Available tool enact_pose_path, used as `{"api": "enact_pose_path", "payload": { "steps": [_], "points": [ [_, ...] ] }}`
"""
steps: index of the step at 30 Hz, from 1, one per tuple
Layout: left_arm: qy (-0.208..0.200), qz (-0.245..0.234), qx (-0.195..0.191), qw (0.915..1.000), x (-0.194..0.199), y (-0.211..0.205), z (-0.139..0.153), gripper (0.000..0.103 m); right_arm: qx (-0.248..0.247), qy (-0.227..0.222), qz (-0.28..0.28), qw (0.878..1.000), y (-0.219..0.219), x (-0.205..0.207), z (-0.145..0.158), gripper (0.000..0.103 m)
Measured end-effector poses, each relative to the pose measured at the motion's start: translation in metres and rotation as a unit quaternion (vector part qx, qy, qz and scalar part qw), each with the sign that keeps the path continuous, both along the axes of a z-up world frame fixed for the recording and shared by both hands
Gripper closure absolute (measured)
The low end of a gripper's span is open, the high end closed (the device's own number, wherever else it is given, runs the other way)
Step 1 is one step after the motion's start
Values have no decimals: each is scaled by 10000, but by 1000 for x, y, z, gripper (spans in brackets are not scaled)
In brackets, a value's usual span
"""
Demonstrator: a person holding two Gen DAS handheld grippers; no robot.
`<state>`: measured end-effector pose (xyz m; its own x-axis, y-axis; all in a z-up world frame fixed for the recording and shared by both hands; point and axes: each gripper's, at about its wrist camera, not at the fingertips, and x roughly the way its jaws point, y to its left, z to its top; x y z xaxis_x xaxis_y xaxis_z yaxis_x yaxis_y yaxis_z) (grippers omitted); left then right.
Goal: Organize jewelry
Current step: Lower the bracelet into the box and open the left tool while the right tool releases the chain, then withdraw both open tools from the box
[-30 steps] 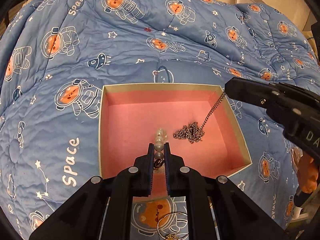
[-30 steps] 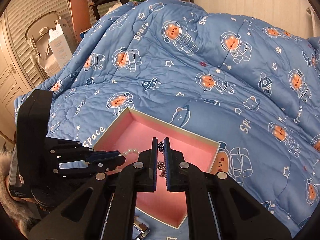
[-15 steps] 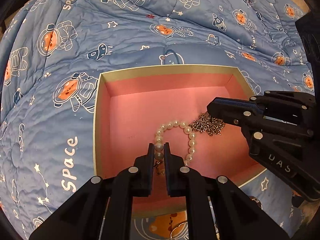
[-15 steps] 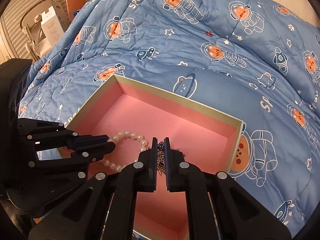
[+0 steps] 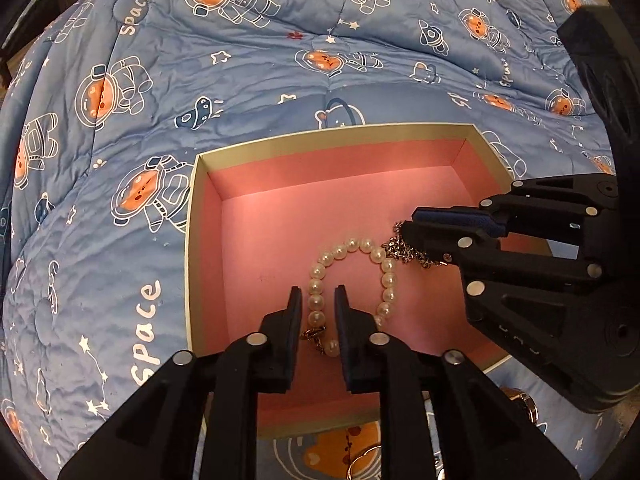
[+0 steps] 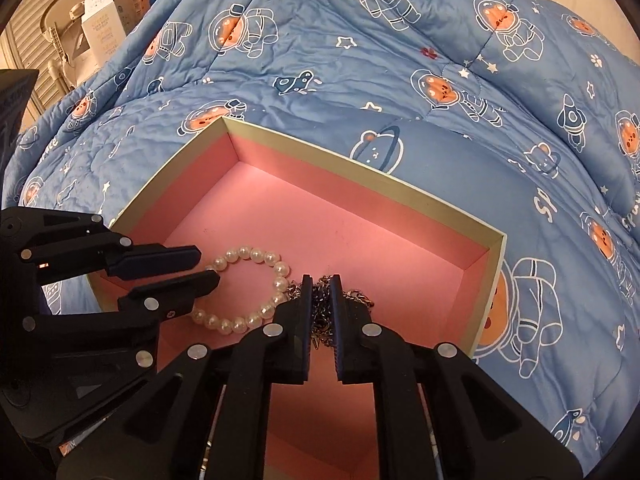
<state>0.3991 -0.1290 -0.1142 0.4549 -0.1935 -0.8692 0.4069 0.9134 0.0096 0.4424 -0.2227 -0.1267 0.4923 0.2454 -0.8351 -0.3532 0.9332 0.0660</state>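
A pink-lined box [image 5: 320, 134] [image 6: 360, 168] sits on the quilt. A pearl bracelet [image 5: 352, 245] [image 6: 240, 250] lies as a loop on its floor. My left gripper [image 5: 318, 294] [image 6: 207, 267] is low over the clasp end with its jaws opening. A strand of pearls runs between the pads without touching them. Beside the bracelet a silver chain [image 5: 400, 250] [image 6: 360, 298] is heaped on the floor. My right gripper [image 6: 321, 282] [image 5: 410, 221] stands over that heap, jaws opening, with chain loose in the gap.
A blue astronaut-print quilt [image 5: 240, 80] [image 6: 440, 40] covers the whole bed around the box. A gold ring [image 5: 360, 460] and a silver piece [image 5: 520, 400] lie on the quilt in front of the box. A white carton [image 6: 100, 20] stands at the far left.
Both grippers sank into the box. The hanging chain and the pearl bracelet now lie on the pink floor. Both pairs of jaws, shut before, have parted a little.
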Motion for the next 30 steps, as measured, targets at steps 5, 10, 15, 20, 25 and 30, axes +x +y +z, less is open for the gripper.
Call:
{"api": "enact_pose_path", "payload": {
  "steps": [5, 10, 15, 20, 25, 30],
  "points": [
    [-365, 64, 7, 9993, -9, 8, 16, 55, -134, -358, -37, 9993, 0, -5, 10, 57],
    [-647, 140, -157, 9977, -24, 22, 34, 36, -169, -818, -118, 9964, -4, -15, 29, 46],
    [-997, 260, -16, 9947, -49, 33, 41, 17, -274, -1419, -501, 9882, -12, -43, 52, 24],
    [-1079, 411, -25, 9933, -83, 47, 33, 10, -192, -1592, -689, 9846, -15, -89, 60, 13],
    [-984, 517, -72, 9938, -120, 57, 18, 8, 20, -1454, -775, 9863, -20, -131, 53, 13],
    [-979, 636, -2, 9932, -151, 65, 4, 8, 366, -1082, -1274, 9853, -43, -157, 36, 13]
  ]
}}
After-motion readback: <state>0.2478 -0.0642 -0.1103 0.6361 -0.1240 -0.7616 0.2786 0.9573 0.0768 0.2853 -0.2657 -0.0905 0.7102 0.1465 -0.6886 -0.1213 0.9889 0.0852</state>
